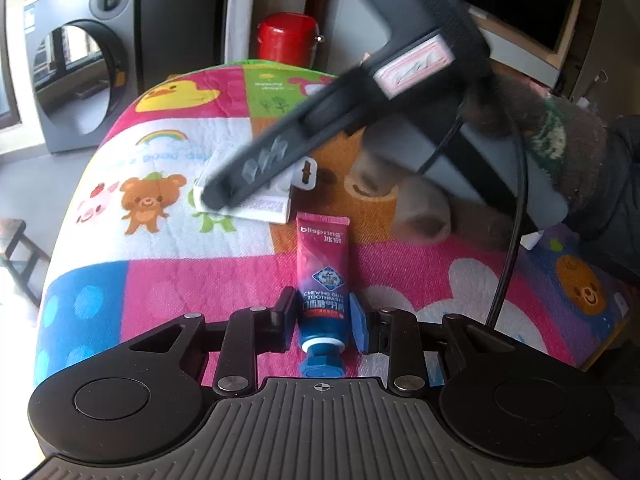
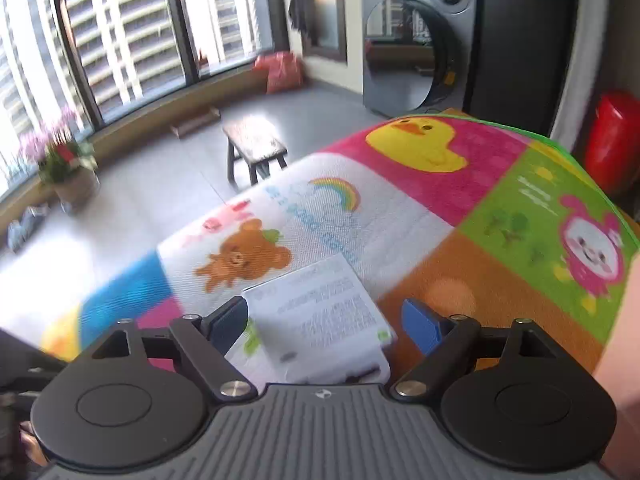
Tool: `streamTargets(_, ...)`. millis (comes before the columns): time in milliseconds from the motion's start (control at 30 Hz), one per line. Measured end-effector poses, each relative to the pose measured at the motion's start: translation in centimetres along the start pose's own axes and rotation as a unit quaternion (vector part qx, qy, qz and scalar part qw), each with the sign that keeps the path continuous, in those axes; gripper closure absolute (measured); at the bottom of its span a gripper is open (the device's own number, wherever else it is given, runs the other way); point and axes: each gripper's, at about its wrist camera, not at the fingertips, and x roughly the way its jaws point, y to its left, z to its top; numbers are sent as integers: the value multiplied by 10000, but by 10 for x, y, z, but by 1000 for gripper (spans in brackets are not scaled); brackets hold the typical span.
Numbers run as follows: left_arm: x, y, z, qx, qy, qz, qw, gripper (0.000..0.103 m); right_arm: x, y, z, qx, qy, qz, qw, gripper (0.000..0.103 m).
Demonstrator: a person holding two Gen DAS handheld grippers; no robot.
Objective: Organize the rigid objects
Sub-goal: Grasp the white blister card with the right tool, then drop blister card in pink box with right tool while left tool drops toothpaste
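Toothpaste tube [image 1: 322, 280] | pinched in left gripper [image 1: 320, 318] | right gripper [image 2: 324, 326] wide, straddling white box [image 2: 320, 320] | centre before closing, beside tube.

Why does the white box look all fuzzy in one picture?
Right wrist view: the box and blanket smear because that camera is moving fast. Left wrist view: the toothpaste is sharp, only the right gripper sweeping across is blurred. Both views bend straight edges, a fisheye effect.
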Motion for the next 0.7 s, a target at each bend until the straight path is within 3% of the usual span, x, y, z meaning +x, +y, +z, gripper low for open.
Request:
streamTargets(33, 2, -1, 2, 10, 9, -7, 10000, 71, 5, 3, -1, -111, 104, -16, 9999, 18)
streamTargets(167, 10, -6, 10, 121, 54, 44, 9999, 70, -13, 11, -17, -272, 1, -124, 9996, 35)
streamTargets(400, 26, -19, 25, 309, 97, 145, 9994, 68, -111, -18, -54, 481, -629, -859, 9932, 35)
streamTargets(567, 30, -33, 25, 515, 136, 308, 9981, 69, -178, -47, -114, 1373, -979, -1049, 9801, 35)
streamTargets(633, 30, -40, 27, 566, 205, 219, 9979, 69, -198, -56, -144, 1827, -1105, -990, 9719, 35)
streamTargets(700, 31, -50, 26, 689, 259, 125, 9972, 69, -210, -58, -167, 2033, -1183, -1248, 9639, 35)
